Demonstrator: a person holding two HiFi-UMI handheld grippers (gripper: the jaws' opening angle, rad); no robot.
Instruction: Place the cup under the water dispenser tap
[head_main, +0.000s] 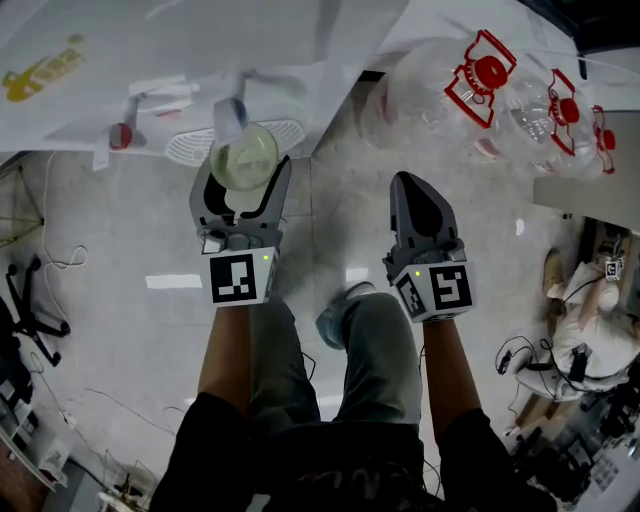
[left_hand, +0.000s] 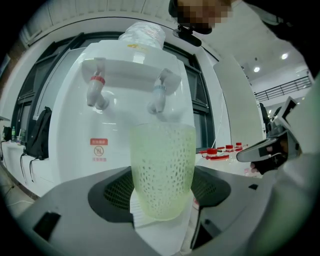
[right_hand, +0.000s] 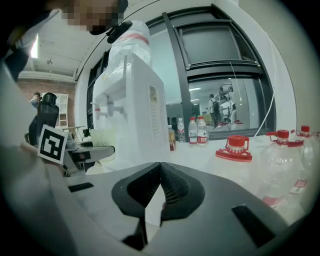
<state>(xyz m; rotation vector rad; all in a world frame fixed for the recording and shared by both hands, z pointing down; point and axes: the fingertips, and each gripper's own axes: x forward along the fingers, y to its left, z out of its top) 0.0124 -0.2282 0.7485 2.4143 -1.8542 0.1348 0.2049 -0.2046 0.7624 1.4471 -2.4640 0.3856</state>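
Looking down in the head view, we see the left tool (head_main: 248, 172) gripping a pale green cup (head_main: 243, 158), which stands upright between its jaws. The cup is just in front of the white water dispenser (head_main: 170, 92), close to the blue tap (head_main: 232, 108) and to the right of the red tap (head_main: 121, 134). From here we cannot tell if it is exactly under a tap. The right tool (head_main: 408, 186) is beside the left one, apart from it, above the grey floor (head_main: 120, 230), with its jaws together. Large clear bottles (head_main: 480, 75) with red caps lie further to the right.

In the left gripper view, the cup fills the middle, translucent with a dotted pattern, and both dark pads press on its sides. Behind it the dispenser rises, and the blue tap appears just above the rim of the cup, while the red tap is up and to the left. The right tool shows at the right edge.

In the right gripper view, the two jaws meet at their tips and nothing is between them. The dispenser stands at the left of the middle, and the left tool with the cup is in front of it. Some small bottles (right_hand: 197, 131) stand behind.
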